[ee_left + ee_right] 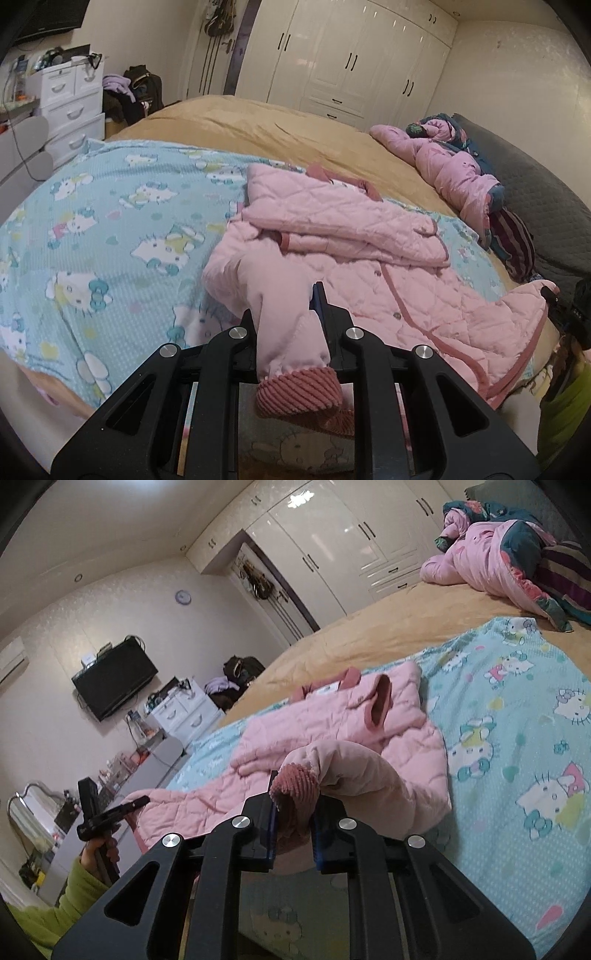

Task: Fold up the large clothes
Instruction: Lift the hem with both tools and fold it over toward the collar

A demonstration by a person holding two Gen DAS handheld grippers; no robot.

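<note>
While pink quilted jacket [369, 258] lies on blue cartoon blanket [110, 206], left gripper [291, 325] jaws pinch one sleeve cuff, right gripper [293, 812] jaws pinch other cuff: sleeves lifted off jacket, judged ready for folding inward.

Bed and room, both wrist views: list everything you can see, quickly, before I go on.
quilted jacket: one, pink, on the blanket
ribbed cuffs: two, darker pink, one in each gripper
blanket: one, light blue cartoon print, over the bed
bed cover: tan
clothes pile: pink and navy, far side
wardrobe: white, back wall
drawer unit: white
television: black, wall-mounted
left gripper: black, jaws shut on a cuff
right gripper: black, jaws shut on a cuff
sleeve: green
</note>
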